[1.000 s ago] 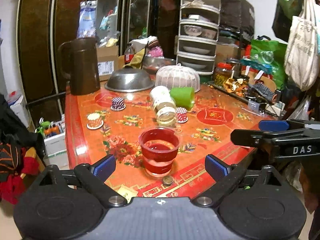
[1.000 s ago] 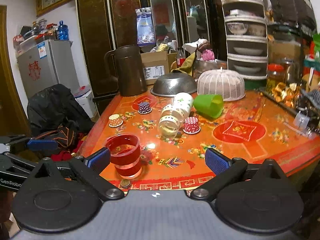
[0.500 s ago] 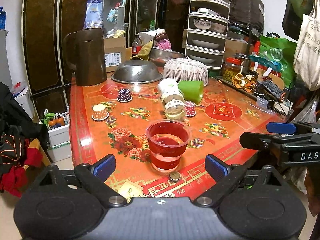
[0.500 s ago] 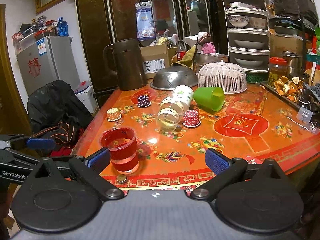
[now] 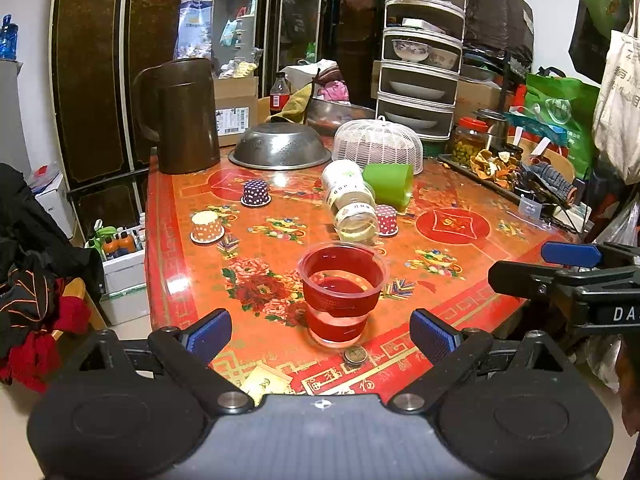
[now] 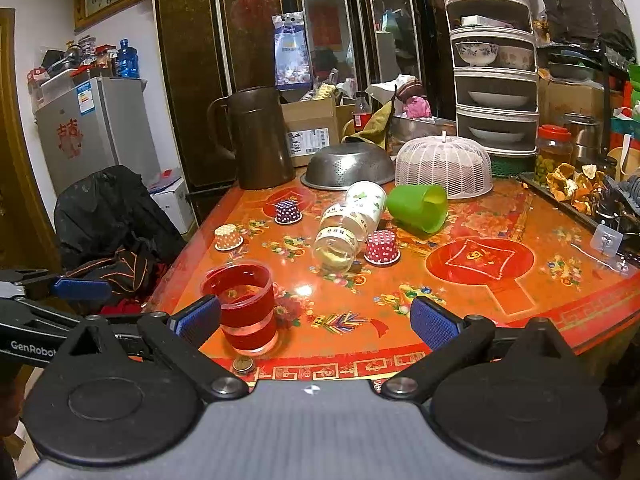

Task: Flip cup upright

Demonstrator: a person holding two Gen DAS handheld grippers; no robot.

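Cups lying tipped mid-counter are the job: a green cup and a paper cup. Both grippers, left and right, hang at the near edge, fingers spread and empty, probably lining up; red-banded cup already stands.
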